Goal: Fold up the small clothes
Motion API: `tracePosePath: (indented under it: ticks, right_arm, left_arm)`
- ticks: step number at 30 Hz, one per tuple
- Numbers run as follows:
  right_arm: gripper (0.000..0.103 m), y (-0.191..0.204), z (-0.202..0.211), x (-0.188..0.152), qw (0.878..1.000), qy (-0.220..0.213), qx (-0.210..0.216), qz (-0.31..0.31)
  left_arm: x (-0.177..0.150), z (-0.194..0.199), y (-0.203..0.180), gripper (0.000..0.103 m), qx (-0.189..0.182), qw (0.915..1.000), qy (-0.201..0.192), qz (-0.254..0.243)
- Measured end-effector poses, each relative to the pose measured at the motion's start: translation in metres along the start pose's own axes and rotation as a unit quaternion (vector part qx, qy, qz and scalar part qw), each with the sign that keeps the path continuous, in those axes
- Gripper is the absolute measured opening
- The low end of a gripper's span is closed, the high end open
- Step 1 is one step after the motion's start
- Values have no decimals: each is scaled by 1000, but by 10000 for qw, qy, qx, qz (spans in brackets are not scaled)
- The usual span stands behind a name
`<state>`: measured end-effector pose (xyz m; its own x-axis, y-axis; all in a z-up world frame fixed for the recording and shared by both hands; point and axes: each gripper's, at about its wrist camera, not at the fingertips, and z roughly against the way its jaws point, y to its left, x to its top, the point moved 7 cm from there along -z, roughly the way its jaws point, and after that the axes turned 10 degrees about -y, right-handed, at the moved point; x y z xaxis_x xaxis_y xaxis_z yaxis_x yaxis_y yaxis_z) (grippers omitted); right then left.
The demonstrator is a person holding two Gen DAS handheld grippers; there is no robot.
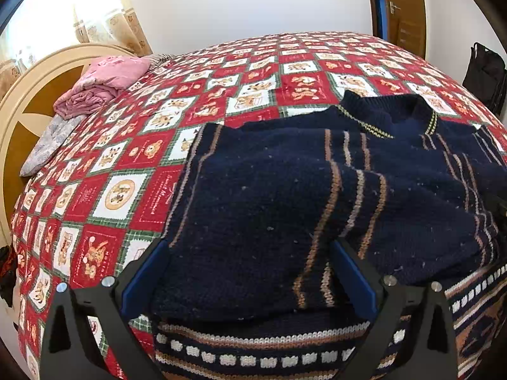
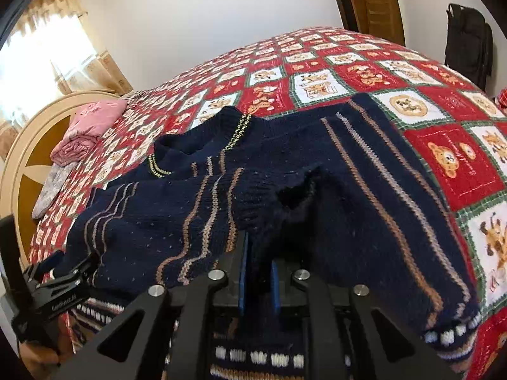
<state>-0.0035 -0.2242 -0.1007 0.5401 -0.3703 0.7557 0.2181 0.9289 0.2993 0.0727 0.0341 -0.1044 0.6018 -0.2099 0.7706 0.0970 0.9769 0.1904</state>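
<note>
Fingers first: the left gripper (image 1: pixel 250 272) has its blue fingers (image 1: pixel 144 280) spread wide apart, straddling a folded-over flap of the navy sweater (image 1: pixel 269 196) without pinching it, while the right gripper (image 2: pixel 258 281) has its fingers (image 2: pixel 243 280) drawn close together on a bunch of the knit near a sleeve cuff (image 2: pixel 253 202). That sweater lies on the bed (image 1: pixel 133 190), on the red-and-white bear-print cover, collar (image 1: pixel 383 117) toward the far side and patterned hem (image 1: pixel 253 353) nearest the grippers. To my eye the sleeves are being folded inward; done well, the right side should lay its sleeve flat across the body and let go only once the striped edges line up. A pink folded quilt (image 1: pixel 101 85) sits by the headboard (image 1: pixel 28 101), well apart, and a black bag (image 2: pixel 469 44) hangs by the door; neither obstructs.
</note>
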Motion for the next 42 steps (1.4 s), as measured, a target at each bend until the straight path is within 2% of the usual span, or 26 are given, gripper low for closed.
tracePosePath:
  ticks: [1, 6, 11, 13, 15, 17, 20, 21, 22, 24, 26, 30, 33, 37, 40, 42]
  right_arm:
    - [18, 1, 2, -1, 10000, 62, -12, 6]
    - [37, -4, 11, 1, 9995, 249, -52, -165]
    - [39, -2, 28, 21, 9981, -54, -395, 472]
    - [45, -3, 28, 31, 9976, -154, -438, 518]
    - [60, -6, 23, 42, 9983, -197, -373, 406]
    - [61, -4, 9, 48, 9988, -71, -308, 377]
    - [61, -7, -16, 45, 9964, 257, -611, 535]
    - [60, -8, -24, 36, 9946, 483, -702, 590]
    - [55, -8, -27, 31, 9940, 583, -704, 599]
    - [27, 1, -21, 20, 9930, 375, -677, 887]
    - [16, 11, -17, 14, 9895, 266, -649, 1261]
    - [10, 20, -12, 19, 9842, 151, -598, 1657]
    - [9, 20, 2, 49, 9812, -301, -605, 1808]
    - [9, 8, 7, 88, 9673, -718, -1045, 2197]
    - [10, -6, -4, 84, 9544, -680, -1373, 2564]
    - [10, -13, -21, 68, 9514, -425, -1371, 2725]
  left_arm:
    - [0, 0, 0, 103, -11, 10000, 13, 6]
    - [-1, -1, 1, 103, -46, 10000, 18, 25]
    - [-1, -1, 3, 103, -128, 9998, 30, 156]
    - [1, 2, 8, 103, -179, 9993, 13, 313]
    - [4, 6, 16, 103, -215, 9983, -43, 533]
    - [8, 8, 27, 103, -171, 9973, -73, 704]
    - [14, 12, 46, 103, -45, 9958, -166, 897]
    - [15, 13, 53, 103, 2, 9953, -197, 946]
    - [16, 14, 61, 103, 75, 9947, -225, 997]
    - [19, 14, 81, 103, 318, 9932, -264, 1084]
    - [19, 12, 95, 103, 498, 9915, -283, 1167]
    - [19, 5, 115, 103, 623, 9878, -162, 1416]
    - [23, 7, 123, 103, 731, 9857, -251, 1500]
    - [33, 6, 112, 103, 664, 9875, -332, 1387]
    - [38, 6, 102, 103, 691, 9892, -391, 1234]
    - [41, 1, 91, 103, 601, 9903, -357, 1203]
